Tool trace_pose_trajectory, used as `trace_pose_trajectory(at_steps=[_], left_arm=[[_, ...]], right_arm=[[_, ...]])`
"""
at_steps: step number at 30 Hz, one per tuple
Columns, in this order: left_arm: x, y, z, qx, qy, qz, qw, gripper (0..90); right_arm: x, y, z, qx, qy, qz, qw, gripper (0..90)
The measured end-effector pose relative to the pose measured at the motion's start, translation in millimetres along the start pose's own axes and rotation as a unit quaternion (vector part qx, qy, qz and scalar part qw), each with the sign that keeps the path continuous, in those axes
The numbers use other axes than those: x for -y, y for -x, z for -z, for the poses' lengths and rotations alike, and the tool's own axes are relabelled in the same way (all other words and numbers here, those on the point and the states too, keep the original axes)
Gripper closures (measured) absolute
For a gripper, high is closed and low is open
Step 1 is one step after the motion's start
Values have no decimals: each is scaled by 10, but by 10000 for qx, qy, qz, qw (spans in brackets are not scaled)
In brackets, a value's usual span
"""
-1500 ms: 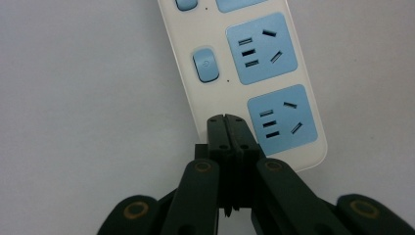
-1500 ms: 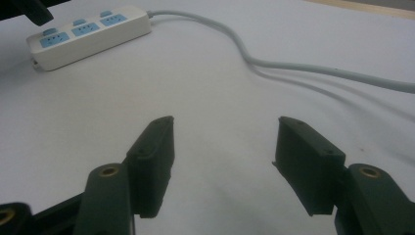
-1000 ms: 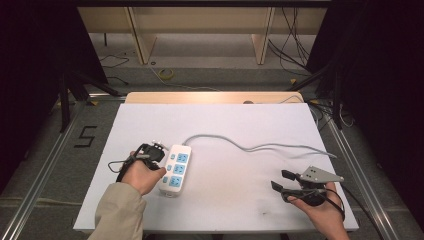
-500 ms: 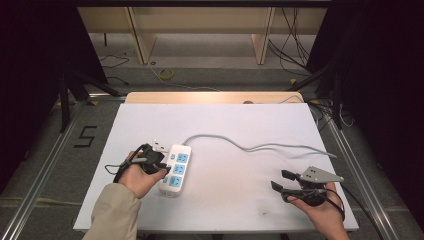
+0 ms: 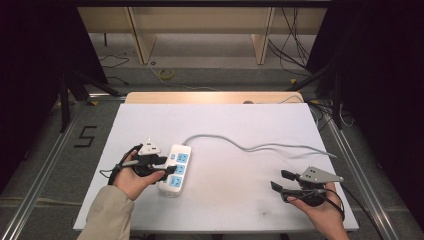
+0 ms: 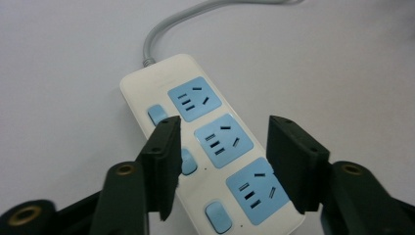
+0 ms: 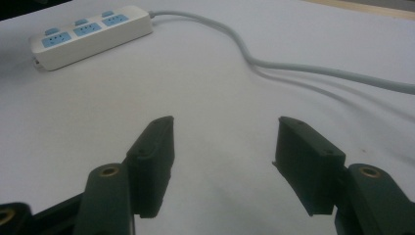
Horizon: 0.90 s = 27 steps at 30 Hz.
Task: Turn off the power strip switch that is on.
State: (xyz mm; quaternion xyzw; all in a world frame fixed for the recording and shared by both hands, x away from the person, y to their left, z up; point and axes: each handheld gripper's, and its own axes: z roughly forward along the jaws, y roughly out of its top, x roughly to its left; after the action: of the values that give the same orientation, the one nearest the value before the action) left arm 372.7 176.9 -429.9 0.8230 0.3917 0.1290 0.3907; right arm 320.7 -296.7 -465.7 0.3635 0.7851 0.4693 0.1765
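Left tool (image 5: 166, 166) hovers over the white power strip (image 5: 176, 169), its jaws just opened to a medium gap, straddling the middle blue socket (image 6: 223, 141) without pressing (nothing gripped). Right tool (image 5: 280, 181) rests at about 4 o'clock on the white surface (image 5: 240, 125), jaws wide and empty, well apart from the strip at 9 o'clock; the grey cable (image 5: 250, 146) trails off toward 2 o'clock.
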Motion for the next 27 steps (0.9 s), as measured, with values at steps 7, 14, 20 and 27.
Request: trace_pose_trajectory(at_steps=[7, 14, 20, 27], left_arm=[[107, -45, -15, -237, 314, -111, 9992, 327], [218, -30, -3, -184, 594, -244, 9978, 247], [319, -29, -10, -166, 640, -350, 9972, 202], [427, -86, 6, -279, 630, -279, 9972, 192]], right_arm=[[-1, -10, -6, -55, 5, 11, 10000, 402], [-1, -20, -10, -111, 19, 16, 9999, 399], [0, -27, -17, -148, 16, 29, 9999, 398], [0, -28, -19, -151, 4, 34, 9999, 398]])
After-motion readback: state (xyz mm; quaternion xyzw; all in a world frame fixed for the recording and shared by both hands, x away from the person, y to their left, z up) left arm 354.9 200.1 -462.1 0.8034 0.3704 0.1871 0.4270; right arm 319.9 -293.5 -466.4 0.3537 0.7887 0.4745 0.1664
